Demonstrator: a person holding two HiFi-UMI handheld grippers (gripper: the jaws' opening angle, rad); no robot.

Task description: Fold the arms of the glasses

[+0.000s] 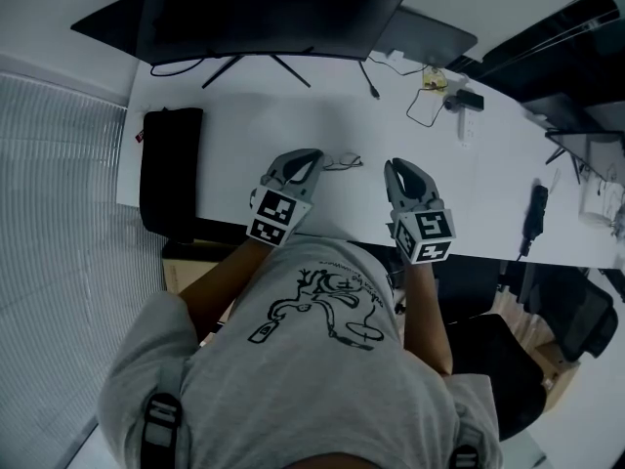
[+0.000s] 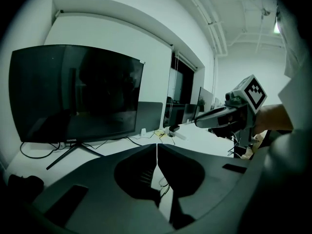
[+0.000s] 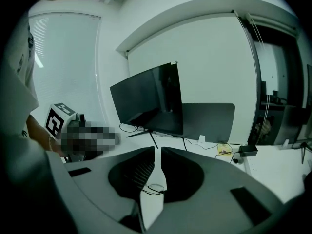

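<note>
Two empty claws above table [image 1: 244, 115], left claw [image 1: 311, 156] closed, right claw [image 1: 397, 168] barely ajar, glasses [image 1: 342, 161] between them, black pouch [image 1: 171, 169] aside.

The worktop [image 1: 293, 115] is viewed steeply from above in the head view, with the monitor [image 1: 264, 13] at the upper edge. In both gripper views, taken low and close over that worktop, the same monitor is faced across it.

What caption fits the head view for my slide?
Left gripper and right gripper above a white desk, glasses lying between them, dark monitor behind.
</note>
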